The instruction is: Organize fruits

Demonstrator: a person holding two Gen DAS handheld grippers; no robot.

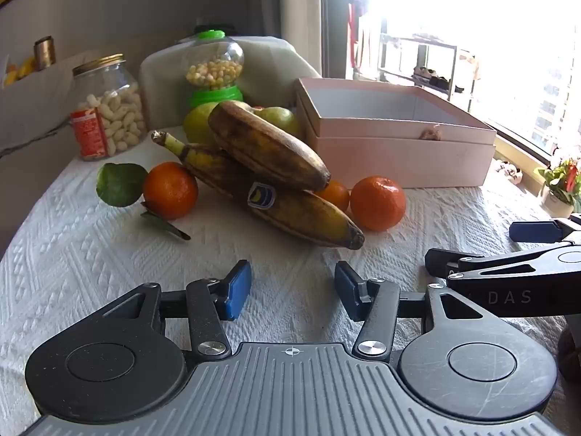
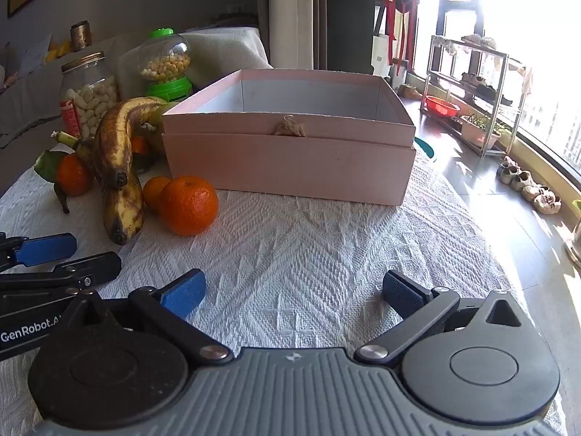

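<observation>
We see the bananas (image 1: 276,181) lying slantwise just ahead of the empty, half-open left tongs (image 1: 292,290), nearer than the wide-open, empty right tongs (image 2: 294,290).

Hard daylight pours through a tall window (image 2: 526,54) on the right, glaring off the glossy floor (image 2: 483,189). A metal shoe rack (image 2: 475,83) stands against the glass, small shoes (image 2: 526,185) lined along the sill. Grey wall (image 1: 127,3) behind, curtain (image 2: 290,14) at the window's edge.

Two browned bananas (image 1: 268,178) stacked among oranges (image 1: 377,202) and green fruit, left of open pink box (image 2: 290,160)
</observation>
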